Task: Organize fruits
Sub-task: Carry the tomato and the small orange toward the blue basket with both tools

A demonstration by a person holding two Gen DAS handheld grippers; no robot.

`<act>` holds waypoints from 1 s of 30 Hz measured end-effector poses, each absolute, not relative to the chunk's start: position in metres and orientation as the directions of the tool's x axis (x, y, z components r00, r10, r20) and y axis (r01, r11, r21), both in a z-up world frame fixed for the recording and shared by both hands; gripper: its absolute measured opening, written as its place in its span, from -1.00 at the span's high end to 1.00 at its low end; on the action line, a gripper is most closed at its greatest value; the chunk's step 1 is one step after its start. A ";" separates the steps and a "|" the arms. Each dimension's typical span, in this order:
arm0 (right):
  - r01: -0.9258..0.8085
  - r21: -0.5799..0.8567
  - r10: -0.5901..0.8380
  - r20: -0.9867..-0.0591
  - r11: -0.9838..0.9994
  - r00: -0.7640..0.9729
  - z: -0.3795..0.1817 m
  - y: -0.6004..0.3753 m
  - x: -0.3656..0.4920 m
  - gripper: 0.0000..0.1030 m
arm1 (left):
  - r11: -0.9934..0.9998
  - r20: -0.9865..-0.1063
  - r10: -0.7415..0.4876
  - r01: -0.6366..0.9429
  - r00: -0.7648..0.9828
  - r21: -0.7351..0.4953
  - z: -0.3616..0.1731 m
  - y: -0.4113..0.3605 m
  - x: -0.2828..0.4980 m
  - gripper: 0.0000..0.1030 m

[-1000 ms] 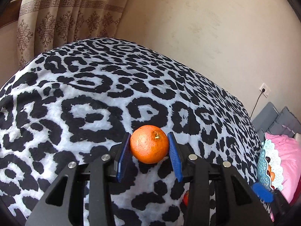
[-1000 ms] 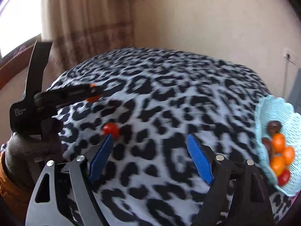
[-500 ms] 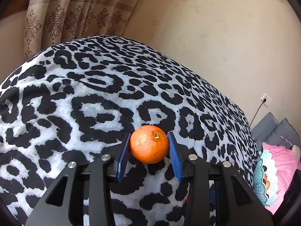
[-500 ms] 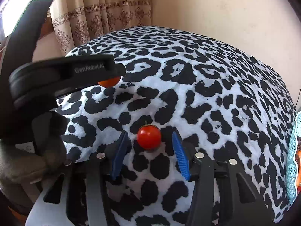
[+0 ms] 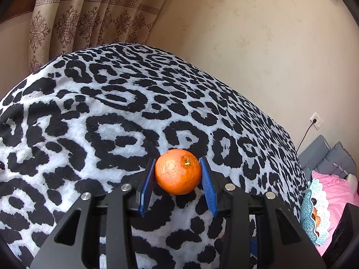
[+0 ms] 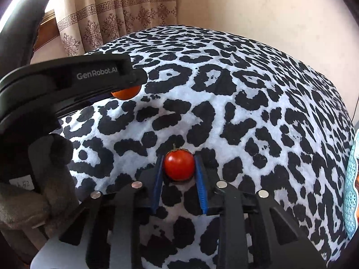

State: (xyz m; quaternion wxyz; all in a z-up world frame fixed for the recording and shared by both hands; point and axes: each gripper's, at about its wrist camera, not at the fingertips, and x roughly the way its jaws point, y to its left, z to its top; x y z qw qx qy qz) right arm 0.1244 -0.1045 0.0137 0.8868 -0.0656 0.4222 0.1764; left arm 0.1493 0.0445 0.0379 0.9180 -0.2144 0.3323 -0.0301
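Observation:
My left gripper [image 5: 177, 170] is shut on an orange [image 5: 178, 171] and holds it above the leopard-print blanket [image 5: 112, 116]. My right gripper [image 6: 179, 165] is shut on a small red tomato [image 6: 178, 165] that sits low over the blanket [image 6: 246, 103]. In the right wrist view the left gripper's black body [image 6: 67, 83] hangs at the upper left with the orange [image 6: 126, 93] peeking out under it. A light blue lattice basket [image 5: 310, 215] with several fruits is at the far right; its edge shows in the right wrist view [image 6: 351, 190].
A pink cushion [image 5: 336, 192] and grey pillows [image 5: 329, 157] lie behind the basket. A patterned curtain [image 5: 89, 22] and a plain wall [image 5: 258, 40] bound the bed at the back. A wall socket with a cable [image 5: 316, 121] is at the right.
My right gripper has moved left to the tomato and closed on it. My left gripper has kept hold of the orange and lifted it a little, swinging its view left.

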 end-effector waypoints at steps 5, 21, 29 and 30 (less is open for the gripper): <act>-0.347 0.042 0.258 -0.755 0.937 0.603 0.020 -0.114 0.112 0.46 | 0.913 -0.591 -0.183 -0.087 0.785 -0.399 0.040 0.043 0.148 0.22; -0.287 0.070 0.250 -0.709 0.955 0.659 0.042 -0.142 0.076 0.46 | 0.935 -0.557 -0.156 -0.060 0.816 -0.349 0.052 0.033 0.136 0.23; -0.262 0.085 0.246 -0.691 0.961 0.679 0.051 -0.152 0.063 0.46 | 0.941 -0.538 -0.167 -0.030 0.826 -0.338 0.058 0.025 0.130 0.22; -0.256 0.088 0.244 -0.689 0.963 0.682 0.053 -0.154 0.062 0.46 | 0.941 -0.536 -0.171 -0.024 0.827 -0.337 0.059 0.023 0.129 0.22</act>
